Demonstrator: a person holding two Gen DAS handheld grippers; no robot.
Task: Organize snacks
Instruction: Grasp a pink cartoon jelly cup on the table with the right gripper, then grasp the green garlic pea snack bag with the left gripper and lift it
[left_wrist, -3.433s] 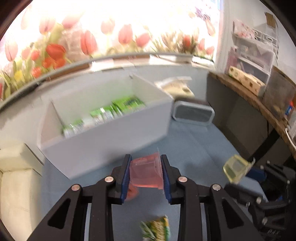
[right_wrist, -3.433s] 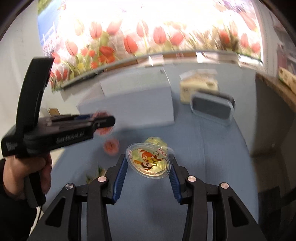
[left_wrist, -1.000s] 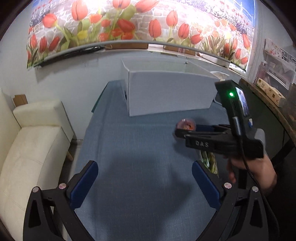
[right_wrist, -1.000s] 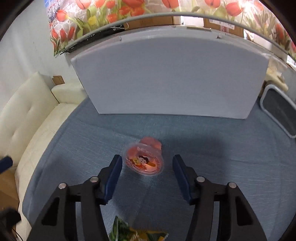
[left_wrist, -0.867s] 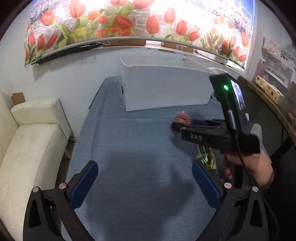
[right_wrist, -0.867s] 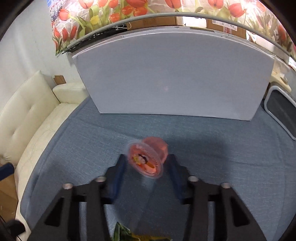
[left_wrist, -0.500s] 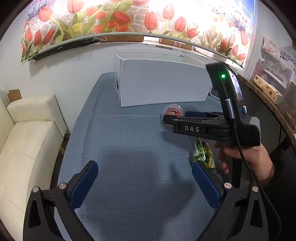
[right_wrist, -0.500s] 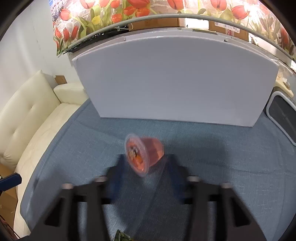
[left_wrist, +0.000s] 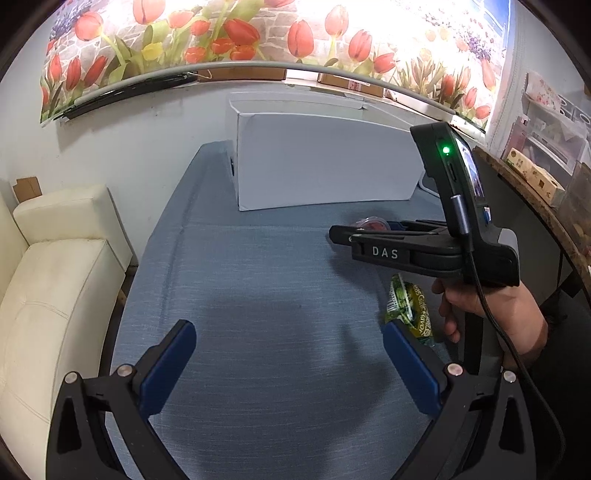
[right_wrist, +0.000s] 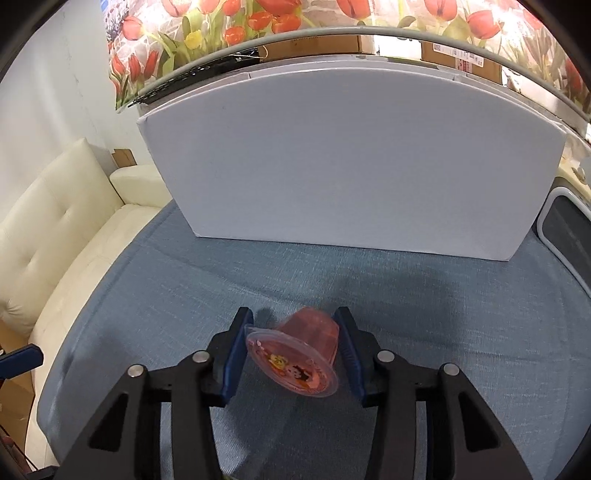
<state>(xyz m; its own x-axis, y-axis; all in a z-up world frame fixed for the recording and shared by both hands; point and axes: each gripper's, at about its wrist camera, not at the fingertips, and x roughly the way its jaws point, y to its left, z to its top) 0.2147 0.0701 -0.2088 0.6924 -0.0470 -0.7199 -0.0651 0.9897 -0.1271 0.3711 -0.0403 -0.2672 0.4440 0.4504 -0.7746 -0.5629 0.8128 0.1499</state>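
My right gripper (right_wrist: 293, 350) is shut on a red jelly cup (right_wrist: 303, 354) with a cartoon lid, tilted on its side just above the blue tablecloth (right_wrist: 147, 295). The cup also shows in the left wrist view (left_wrist: 371, 223), at the tip of the right gripper (left_wrist: 343, 236). The white box (right_wrist: 351, 166) stands behind it; its inside is hidden. My left gripper (left_wrist: 288, 365) is open wide and empty over the cloth. A green snack packet (left_wrist: 408, 304) lies by its right finger.
A cream sofa (left_wrist: 48, 288) borders the table on the left. A grey-rimmed tray (right_wrist: 569, 229) sits to the right of the box. A wooden shelf (left_wrist: 532, 192) with boxes runs along the right. A tulip mural covers the back wall.
My right gripper has closed on the red jelly cup, which tipped over and lifted slightly. My left gripper stayed open and drew back a little from the box.
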